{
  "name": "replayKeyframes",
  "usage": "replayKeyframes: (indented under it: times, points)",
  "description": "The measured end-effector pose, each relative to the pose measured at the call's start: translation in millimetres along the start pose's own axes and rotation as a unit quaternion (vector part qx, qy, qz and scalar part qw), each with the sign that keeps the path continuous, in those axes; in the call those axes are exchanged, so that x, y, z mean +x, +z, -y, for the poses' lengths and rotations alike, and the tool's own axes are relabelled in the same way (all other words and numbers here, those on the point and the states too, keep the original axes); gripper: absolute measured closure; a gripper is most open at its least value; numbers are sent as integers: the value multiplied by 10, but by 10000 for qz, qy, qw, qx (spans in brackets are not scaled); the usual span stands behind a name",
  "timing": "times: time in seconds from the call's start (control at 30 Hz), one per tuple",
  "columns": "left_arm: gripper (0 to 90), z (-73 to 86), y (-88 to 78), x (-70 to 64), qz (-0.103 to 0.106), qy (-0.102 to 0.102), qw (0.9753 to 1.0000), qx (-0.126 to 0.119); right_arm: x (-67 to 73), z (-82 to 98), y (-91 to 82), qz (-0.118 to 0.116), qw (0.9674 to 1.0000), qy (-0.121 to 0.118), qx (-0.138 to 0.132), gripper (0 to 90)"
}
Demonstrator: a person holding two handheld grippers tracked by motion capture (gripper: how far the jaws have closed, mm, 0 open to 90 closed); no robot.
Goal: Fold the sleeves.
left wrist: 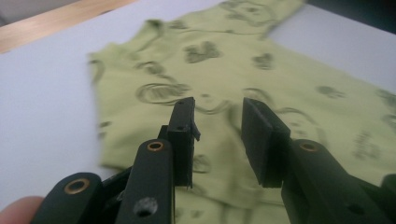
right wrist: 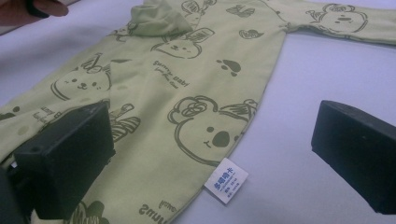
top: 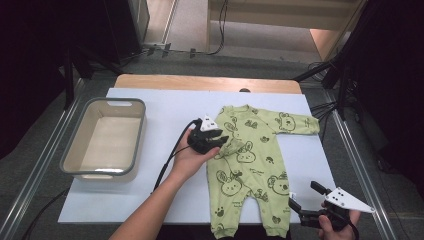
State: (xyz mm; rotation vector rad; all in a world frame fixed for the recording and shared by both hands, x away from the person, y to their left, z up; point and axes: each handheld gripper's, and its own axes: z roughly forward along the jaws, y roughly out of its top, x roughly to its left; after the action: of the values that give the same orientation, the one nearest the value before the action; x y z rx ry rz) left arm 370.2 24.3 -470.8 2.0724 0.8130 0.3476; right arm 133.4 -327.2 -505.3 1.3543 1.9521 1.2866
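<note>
From the high view, a green baby romper (top: 252, 165) is lying flat on the white surface (top: 165, 107), its far sleeve stretched out toward the right while the near sleeve is looking folded in over the chest. The left gripper (top: 220, 135) is hovering just over that folded sleeve, and the right gripper (top: 305, 197) is waiting near the lower right leg, just beside the hem. A grey basin (top: 75, 150) is sitting well apart at the left, with nothing in it.

In the left gripper view, the fingers (left wrist: 184, 135) are standing released, with a clear gap between them and no cloth in it; the romper (left wrist: 224, 70) is spreading out beneath and beyond them.

In the right gripper view, the fingers (right wrist: 70, 154) are spread wide and grasping nothing; the romper's side seam and its white label (right wrist: 226, 180) are lying between them on the surface.

As a judgement, the folding is only beginning: one sleeve seems tucked in, while the other sleeve, the legs and any move toward the basin are remaining.
</note>
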Motion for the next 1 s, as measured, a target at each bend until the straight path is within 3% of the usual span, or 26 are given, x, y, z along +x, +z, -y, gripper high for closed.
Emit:
replayKeyframes:
  times: [0.1,0.23,0.4,0.57,0.73,0.87,1.0]
  points:
    - [590,-3,112,153,-340,-241,9989,199,0,2,1,7,10000,13,11,0]
    - [546,16,254,326,-549,-524,9968,262,-2,5,7,-7,10000,16,18,0]
    - [549,55,418,421,-419,-752,9947,562,-17,11,9,1,10000,31,13,0]
    - [686,87,457,466,-319,-911,9930,677,-16,14,11,-2,10000,27,21,0]
    - [830,55,467,439,-302,-764,9938,754,-6,11,25,-26,10000,5,27,0]
    - [857,41,463,457,-420,-626,9942,771,6,10,24,-10,10000,22,37,0]
    - [861,33,447,519,-488,-699,9938,713,8,13,28,-19,10000,24,43,0]
